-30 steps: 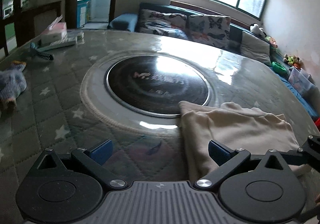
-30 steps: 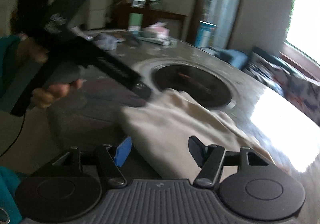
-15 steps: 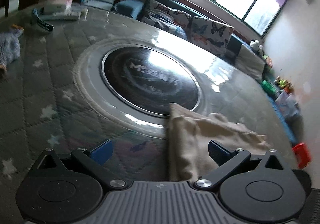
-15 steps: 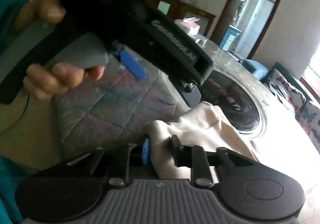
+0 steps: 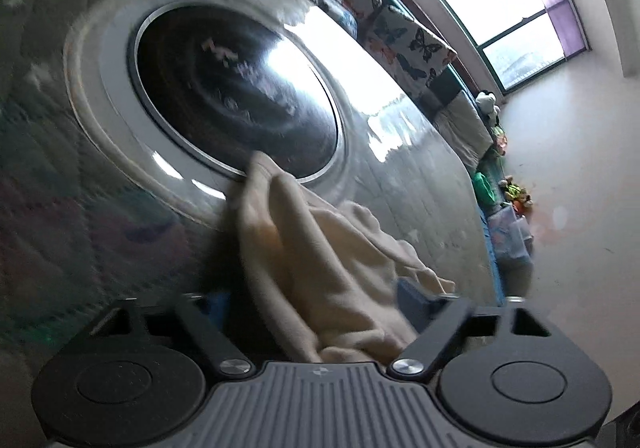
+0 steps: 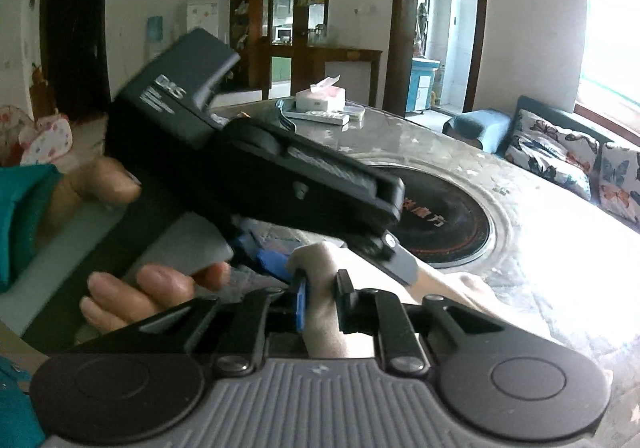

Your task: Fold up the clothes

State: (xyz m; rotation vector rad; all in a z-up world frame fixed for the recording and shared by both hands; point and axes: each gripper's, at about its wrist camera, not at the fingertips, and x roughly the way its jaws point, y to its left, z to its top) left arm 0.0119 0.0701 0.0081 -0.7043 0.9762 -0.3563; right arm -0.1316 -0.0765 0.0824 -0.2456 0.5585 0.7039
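A cream garment [image 5: 320,248] lies crumpled on the round glass-topped table [image 5: 420,183], touching the rim of the black cooktop [image 5: 240,95]. My left gripper [image 5: 316,300] straddles a raised fold of it. Its jaws are closing with the cloth between them, and the left pad still stands off the fabric. In the right wrist view my right gripper [image 6: 322,302] is closing tight on a bunched edge of the garment [image 6: 320,328], both pads pressing on it. The left gripper [image 6: 336,262], held by a person's hand [image 6: 152,288], hangs just above and ahead of it.
A tissue box [image 6: 320,95] and flat items sit at the table's far side. A sofa with butterfly cushions [image 6: 552,151] runs under the window beyond the table. The cooktop [image 6: 440,224] fills the table's middle. Toys lie along the wall [image 5: 516,195].
My right jaws went from open to pinched on the garment's edge and lifted it slightly. The left gripper rolled, dropped over the cloth, and its fingers came closer together.
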